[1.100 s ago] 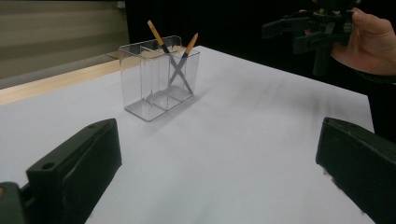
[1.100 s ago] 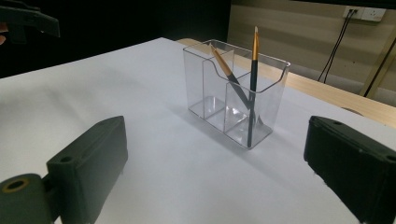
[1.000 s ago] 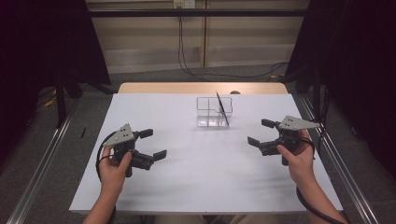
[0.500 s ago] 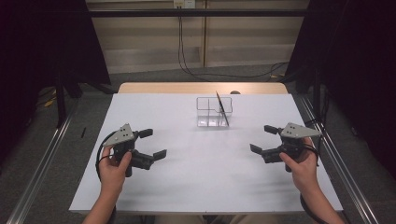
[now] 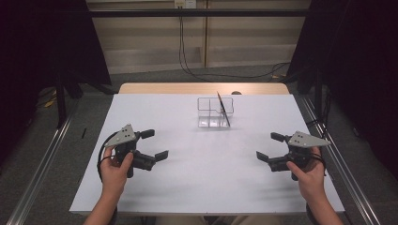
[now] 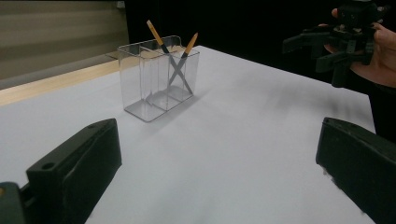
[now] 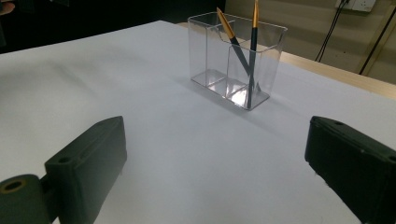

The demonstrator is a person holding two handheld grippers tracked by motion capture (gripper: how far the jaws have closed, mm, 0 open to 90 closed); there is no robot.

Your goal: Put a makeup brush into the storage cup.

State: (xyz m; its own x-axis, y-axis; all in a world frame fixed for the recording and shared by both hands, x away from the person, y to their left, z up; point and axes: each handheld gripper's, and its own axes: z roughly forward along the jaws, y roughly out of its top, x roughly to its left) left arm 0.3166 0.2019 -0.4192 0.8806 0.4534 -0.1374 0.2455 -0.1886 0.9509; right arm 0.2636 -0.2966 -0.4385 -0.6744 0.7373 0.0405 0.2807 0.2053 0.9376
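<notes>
- Clear divided holder (image 5: 215, 112) stands upright near the bench's far edge, about midway along it.
- Two dark, gold-tipped pencils (image 7: 247, 60) lean crossed inside one end compartment.

White table (image 5: 206, 187) centre, wood edge (image 5: 202, 88) at 12 o'clock. Beige wall (image 5: 244, 37) behind with black cables (image 5: 184, 47). Grey carpet (image 5: 28, 136), metal rails (image 5: 40, 164) at 3 and 9 o'clock, black curtains (image 5: 361, 70).
</notes>
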